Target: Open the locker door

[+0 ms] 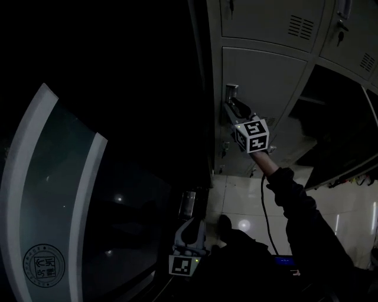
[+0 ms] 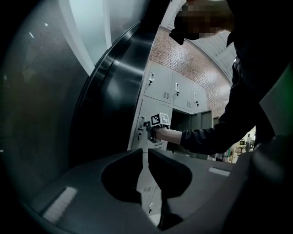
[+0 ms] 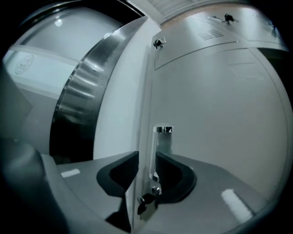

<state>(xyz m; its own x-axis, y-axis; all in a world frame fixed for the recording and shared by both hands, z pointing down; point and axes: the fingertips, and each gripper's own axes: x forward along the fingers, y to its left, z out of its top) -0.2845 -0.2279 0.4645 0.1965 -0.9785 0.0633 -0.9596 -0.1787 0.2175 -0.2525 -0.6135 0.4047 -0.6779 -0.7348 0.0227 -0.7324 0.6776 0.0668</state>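
Observation:
The grey locker door (image 1: 266,76) (image 3: 219,100) is closed, with a chrome handle (image 1: 231,89) (image 3: 164,139) at its left edge. My right gripper (image 1: 231,103) (image 3: 147,157) reaches up to that handle. Its jaws stand either side of the handle's lower part and the door edge, closed on it. A small dark lock piece (image 3: 146,199) hangs just below the jaws. My left gripper (image 1: 190,233) (image 2: 146,153) hangs low by the floor, jaws together and holding nothing. The left gripper view shows the right gripper's marker cube (image 2: 160,119) at the handle from afar.
An open locker compartment (image 1: 336,118) gapes to the right of the door, and more closed lockers (image 1: 271,17) sit above. A tall curved dark panel with pale bands (image 1: 53,194) fills the left. Glossy floor tiles (image 1: 248,200) lie below.

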